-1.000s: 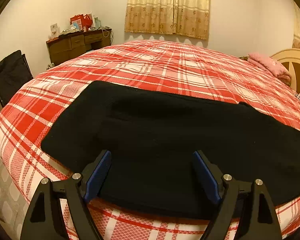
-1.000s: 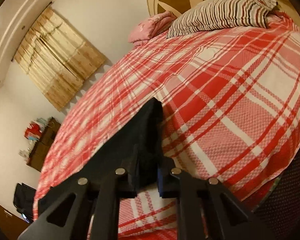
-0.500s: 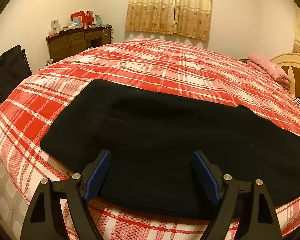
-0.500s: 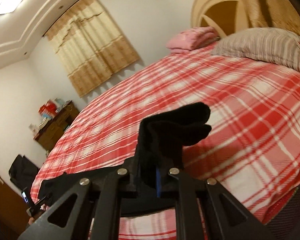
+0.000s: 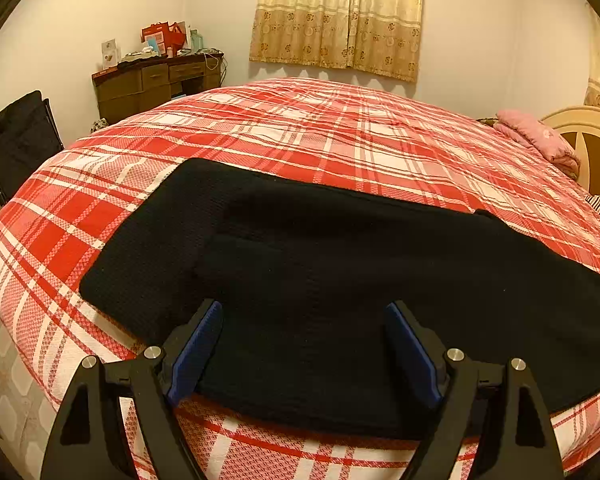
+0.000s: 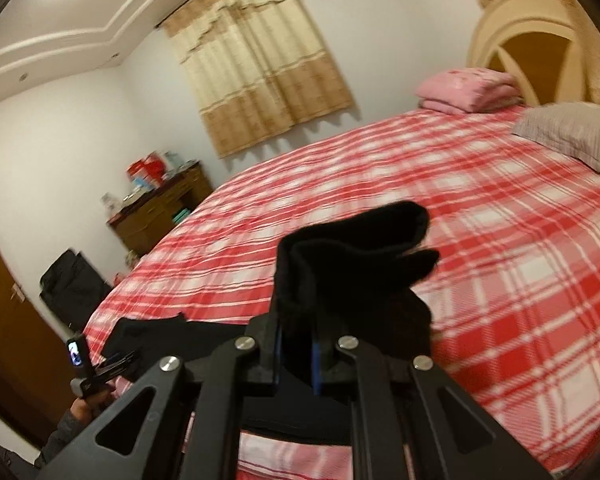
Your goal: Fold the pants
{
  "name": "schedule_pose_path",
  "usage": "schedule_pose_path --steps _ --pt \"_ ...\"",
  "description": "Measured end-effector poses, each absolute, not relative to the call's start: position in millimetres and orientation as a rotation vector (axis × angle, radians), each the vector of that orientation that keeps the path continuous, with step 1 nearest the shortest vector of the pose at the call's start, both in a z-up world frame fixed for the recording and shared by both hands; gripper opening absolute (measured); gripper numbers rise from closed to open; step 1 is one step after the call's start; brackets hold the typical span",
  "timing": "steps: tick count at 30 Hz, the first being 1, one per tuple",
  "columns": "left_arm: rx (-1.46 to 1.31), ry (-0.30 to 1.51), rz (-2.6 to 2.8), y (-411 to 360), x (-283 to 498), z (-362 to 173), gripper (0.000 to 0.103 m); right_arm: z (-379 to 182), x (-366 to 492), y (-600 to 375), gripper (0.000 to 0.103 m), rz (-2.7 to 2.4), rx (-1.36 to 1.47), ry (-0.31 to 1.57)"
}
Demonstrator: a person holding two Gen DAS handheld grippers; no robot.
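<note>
Right gripper (image 6: 296, 354), clamped on the pants (image 6: 352, 248) leg end mid-fold, should next lay it across toward the left gripper (image 5: 304, 344), whose jaws stand apart.

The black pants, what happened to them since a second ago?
The right gripper, clamped on one end of the black pants, lifted that end off the red plaid bedspread and rolled more upright, so the cloth now flops over above its fingers. The left gripper stayed open over the other part of the pants, which still lies flat. Nothing was let go.
</note>
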State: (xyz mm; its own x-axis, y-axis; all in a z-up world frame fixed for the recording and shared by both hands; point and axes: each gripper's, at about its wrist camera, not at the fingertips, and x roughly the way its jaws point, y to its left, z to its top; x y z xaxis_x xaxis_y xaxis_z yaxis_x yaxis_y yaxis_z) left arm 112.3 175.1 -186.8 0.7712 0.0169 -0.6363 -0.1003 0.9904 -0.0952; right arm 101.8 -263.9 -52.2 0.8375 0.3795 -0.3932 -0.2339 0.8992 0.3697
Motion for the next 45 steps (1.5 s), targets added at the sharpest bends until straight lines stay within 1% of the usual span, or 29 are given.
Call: schedule_pose_path --steps 9,17,21,22,23,24,25,26,27,28,30,32,34,38,40,41,42,43,44,45 --pt "-0.121 0.68 0.061 172.5 111.7 -186.3 0.085 -58.6 130.5 -186.2 0.013 0.481 0.21 0.529" --pt "-0.231 0.662 -0.023 172.8 106.6 -176.3 0.085 -115.2 165.0 -109.9 0.013 0.563 0.103 0.691" --pt "-0.258 0.653 -0.156 150.7 103.2 -169.7 0.085 -143.7 172.8 -78.9 0.014 0.588 0.019 0.764" --pt "-0.255 0.655 -0.188 143.6 102.9 -168.5 0.085 -152.3 175.4 -72.9 0.015 0.593 -0.004 0.792" --pt "-0.245 0.66 -0.229 133.3 102.9 -167.0 0.085 -156.8 177.9 -70.6 0.018 0.6 -0.011 0.811" --pt "-0.235 0.661 -0.271 122.6 103.0 -165.4 0.085 -164.4 181.1 -69.7 0.018 0.613 -0.018 0.849" --pt "-0.225 0.667 -0.307 111.2 104.1 -164.0 0.085 -169.9 182.8 -70.1 0.029 0.616 -0.027 0.88" --pt "-0.215 0.674 -0.33 102.4 105.5 -162.7 0.085 -172.0 182.7 -71.6 0.05 0.615 -0.032 0.896" --pt "-0.211 0.681 -0.361 93.1 107.5 -161.6 0.085 -171.6 180.8 -76.7 0.057 0.622 -0.023 0.898" --pt "-0.221 0.697 -0.416 80.1 112.2 -160.5 0.085 -168.1 177.8 -84.5 0.062 0.642 0.003 0.89" --pt "-0.235 0.723 -0.479 60.7 119.8 -160.7 0.085 -158.3 172.1 -99.5 0.063 0.638 0.031 0.864" --pt "-0.231 0.749 -0.545 32.9 132.5 -161.1 0.085 -148.0 166.5 -121.4 0.07 0.604 0.055 0.825" --pt "-0.2 0.767 -0.578 7.5 143.2 -163.0 0.085 -142.9 164.4 -142.0 0.075 0.571 0.103 0.801" --pt "-0.173 0.832 -0.611 -31.3 162.5 -168.6 0.085 -146.1 160.3 -181.2 0.075 0.479 0.207 0.767" --pt "-0.134 0.833 -0.599 -45.8 163.7 -166.0 0.083 -147.1 161.5 -192.8 0.075 0.449 0.245 0.753" --pt "-0.13 0.839 -0.606 -47.3 162.6 -165.1 0.072 -147.0 161.9 -198.1 0.075 0.444 0.256 0.75" --pt "-0.134 0.854 -0.615 -51.6 163.2 -164.8 0.048 -146.0 162.6 -203.8 0.075 0.436 0.266 0.739" --pt "-0.132 0.874 -0.61 -54.6 163.3 -165.5 0.035 -144.0 162.0 -210.4 0.075 0.418 0.28 0.715" --pt "-0.126 0.884 -0.606 -56.0 162.4 -166.3 0.017 -142.2 161.8 -216.9 0.075 0.401 0.299 0.691" --pt "-0.118 0.883 -0.609 -57.4 159.7 -166.1 0.013 -141.4 162.0 -220.8 0.076 0.391 0.318 0.678"
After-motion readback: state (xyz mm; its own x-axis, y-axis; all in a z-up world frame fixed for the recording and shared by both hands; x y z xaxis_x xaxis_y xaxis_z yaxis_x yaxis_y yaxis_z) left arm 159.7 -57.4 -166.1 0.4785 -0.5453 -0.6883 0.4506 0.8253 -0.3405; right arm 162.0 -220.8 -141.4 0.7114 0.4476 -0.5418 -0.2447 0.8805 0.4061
